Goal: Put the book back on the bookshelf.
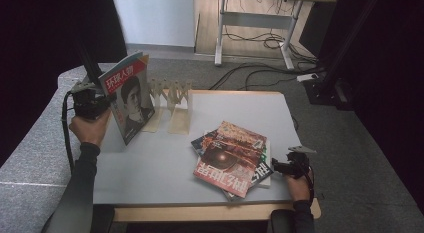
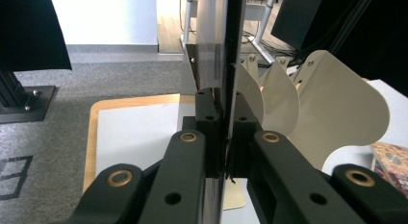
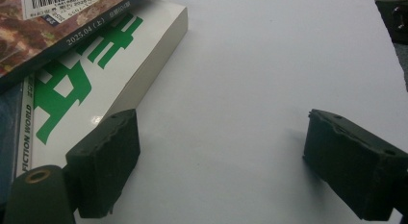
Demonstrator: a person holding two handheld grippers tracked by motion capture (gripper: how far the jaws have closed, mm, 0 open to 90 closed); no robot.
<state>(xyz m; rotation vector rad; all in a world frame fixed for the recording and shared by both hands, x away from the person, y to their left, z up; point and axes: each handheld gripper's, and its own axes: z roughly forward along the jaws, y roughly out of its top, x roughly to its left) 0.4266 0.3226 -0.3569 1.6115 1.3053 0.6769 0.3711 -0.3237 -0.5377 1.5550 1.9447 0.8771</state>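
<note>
A magazine [image 1: 128, 95] with a portrait cover stands upright at the table's left, held by its edge in my left gripper [image 1: 102, 100], which is shut on it. In the left gripper view the magazine [image 2: 221, 51] is seen edge-on, clamped between the black pads [image 2: 208, 118]. Just behind it stands a cream fan-shaped book rack [image 1: 172, 100], whose curved dividers [image 2: 332, 108] lie right of the magazine. A stack of magazines [image 1: 231, 158] lies flat at the table's front right. My right gripper [image 1: 280, 168] rests open beside that stack [image 3: 86, 75], nothing between its pads [image 3: 108, 161].
The grey tabletop [image 1: 150, 168] has a wooden rim. A grey sofa arm [image 1: 30, 158] runs along the left. Beyond the table are carpet with cables [image 1: 260, 75], a desk frame [image 1: 255, 23] and dark curtains on both sides.
</note>
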